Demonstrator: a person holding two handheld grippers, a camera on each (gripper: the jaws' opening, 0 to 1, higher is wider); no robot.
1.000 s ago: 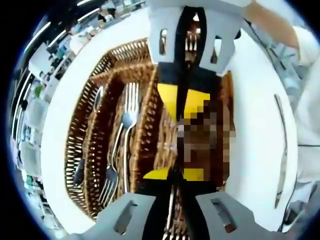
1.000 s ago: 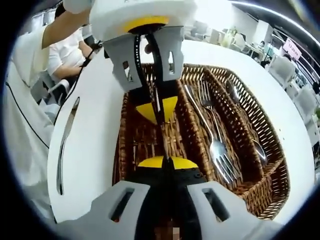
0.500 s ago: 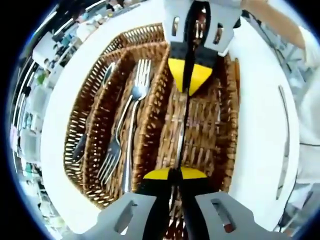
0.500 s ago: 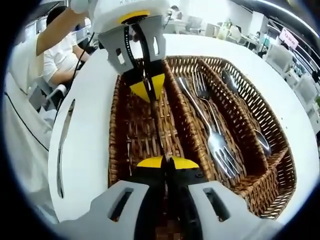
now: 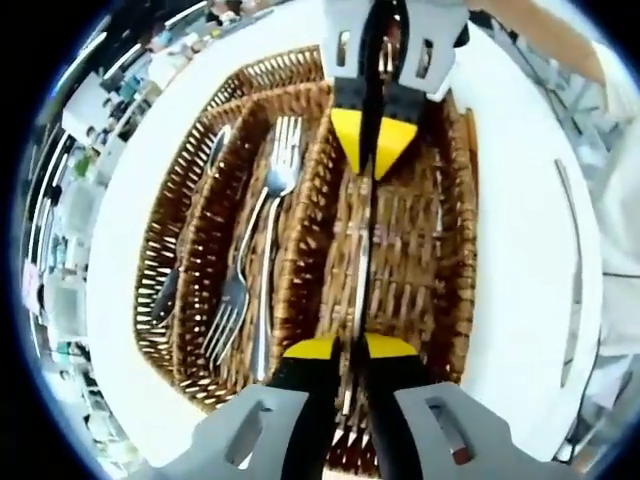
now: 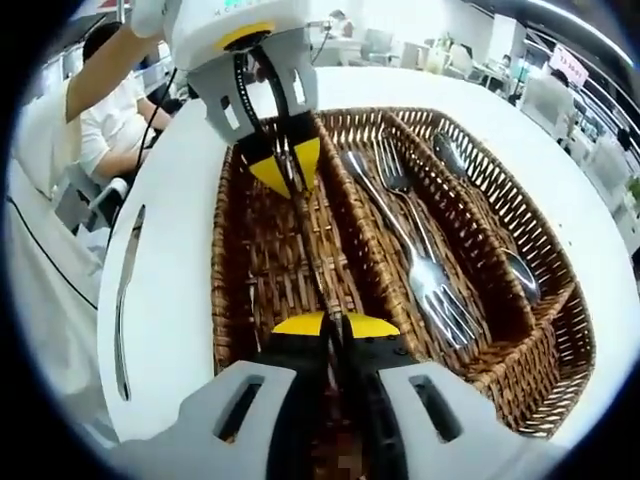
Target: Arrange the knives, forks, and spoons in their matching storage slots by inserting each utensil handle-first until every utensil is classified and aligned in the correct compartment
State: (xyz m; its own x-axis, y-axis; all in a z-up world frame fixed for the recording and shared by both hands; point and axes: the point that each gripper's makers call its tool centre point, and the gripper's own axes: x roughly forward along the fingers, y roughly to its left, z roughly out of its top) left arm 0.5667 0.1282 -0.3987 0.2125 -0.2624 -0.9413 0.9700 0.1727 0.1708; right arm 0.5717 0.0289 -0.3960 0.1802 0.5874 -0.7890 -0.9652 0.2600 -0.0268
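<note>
The white worktop (image 5: 520, 260) carries a brown wicker tray (image 6: 560, 370) with three long compartments. In the right gripper view a person in a white top (image 6: 45, 160) stands at the left of the worktop and other desks show far behind; the left gripper view gives that person as little more than a sleeve at its right side.

Both hand-held grippers meet over the widest compartment, each clamped on one end of a single knife (image 5: 362, 270) that runs lengthwise just above the wicker floor. The left hand-held gripper (image 5: 350, 352) has its yellow-tipped jaws together on the near end in its own view, with the right hand-held gripper (image 5: 372, 160) facing it at the far end. The right gripper view mirrors this.

The middle compartment holds two forks (image 6: 430, 275) lying side by side. The narrowest compartment holds a spoon (image 6: 515, 270). A second knife (image 6: 125, 300) lies flat on the worktop beside the tray's widest compartment.
</note>
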